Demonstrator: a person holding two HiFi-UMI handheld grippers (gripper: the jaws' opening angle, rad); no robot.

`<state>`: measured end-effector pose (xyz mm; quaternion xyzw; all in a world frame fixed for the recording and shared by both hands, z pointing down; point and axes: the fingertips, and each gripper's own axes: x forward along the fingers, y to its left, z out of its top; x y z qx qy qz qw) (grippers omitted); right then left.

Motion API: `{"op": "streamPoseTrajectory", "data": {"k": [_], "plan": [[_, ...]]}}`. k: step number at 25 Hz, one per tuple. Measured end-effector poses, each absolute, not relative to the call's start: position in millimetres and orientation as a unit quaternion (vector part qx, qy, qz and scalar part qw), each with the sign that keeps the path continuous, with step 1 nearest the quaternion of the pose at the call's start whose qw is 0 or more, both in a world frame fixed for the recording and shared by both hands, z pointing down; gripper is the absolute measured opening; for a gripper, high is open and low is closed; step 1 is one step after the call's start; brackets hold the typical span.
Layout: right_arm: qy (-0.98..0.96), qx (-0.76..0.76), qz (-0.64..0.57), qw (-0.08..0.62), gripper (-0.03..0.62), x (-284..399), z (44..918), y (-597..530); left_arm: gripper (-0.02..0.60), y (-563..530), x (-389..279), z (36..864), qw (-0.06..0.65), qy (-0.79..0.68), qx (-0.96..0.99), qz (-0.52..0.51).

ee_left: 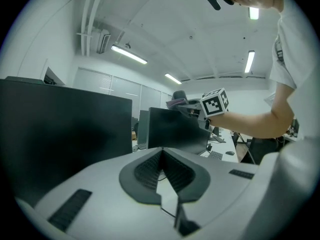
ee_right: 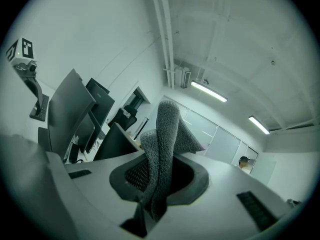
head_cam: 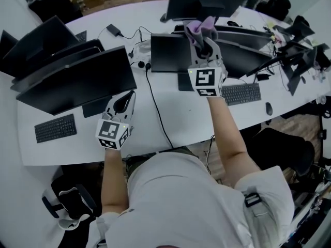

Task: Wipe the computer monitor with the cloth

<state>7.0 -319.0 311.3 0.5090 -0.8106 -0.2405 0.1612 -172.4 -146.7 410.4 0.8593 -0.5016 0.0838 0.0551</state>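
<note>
My right gripper (head_cam: 205,39) is held up over the middle of the desk, shut on a grey-purple cloth (head_cam: 199,27) that sticks out past its jaws. It hangs just above the top right corner of a small dark monitor (head_cam: 169,53). In the right gripper view the cloth (ee_right: 167,134) stands folded between the pads of my right gripper (ee_right: 159,171). My left gripper (head_cam: 124,101) hovers low over the desk beside the large left monitor (head_cam: 77,81); its jaws (ee_left: 162,154) are shut with nothing in them. From there I see the small monitor (ee_left: 177,131) and the cloth (ee_left: 175,103) above it.
Several other dark monitors stand around the white desk (head_cam: 170,115). A keyboard (head_cam: 55,128) lies at the front left, another keyboard (head_cam: 241,93) at the right with a mouse (head_cam: 269,108). A black cable (head_cam: 155,107) runs across the desk. An office chair (head_cam: 289,154) stands at the right.
</note>
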Motion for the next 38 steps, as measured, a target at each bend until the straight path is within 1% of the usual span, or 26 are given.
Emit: {"op": "streamPoseTrajectory", "data": {"k": [18, 30, 34, 38], "plan": [[-0.85, 0.45, -0.232, 0.147, 0.06, -99, 315, -307, 0.0, -116, -234, 414, 0.067, -0.539, 0.836, 0.073], [-0.876, 0.407, -0.239, 0.101, 0.06, -179, 304, -283, 0.0, -83, -285, 416, 0.072, -0.58, 0.808, 0.073], [-0.876, 0.409, -0.242, 0.085, 0.06, -189, 299, -277, 0.002, -76, -293, 415, 0.073, -0.588, 0.802, 0.075], [-0.888, 0.4, -0.216, 0.07, 0.06, -194, 304, -274, 0.001, -71, -296, 418, 0.075, -0.591, 0.799, 0.078]]}}
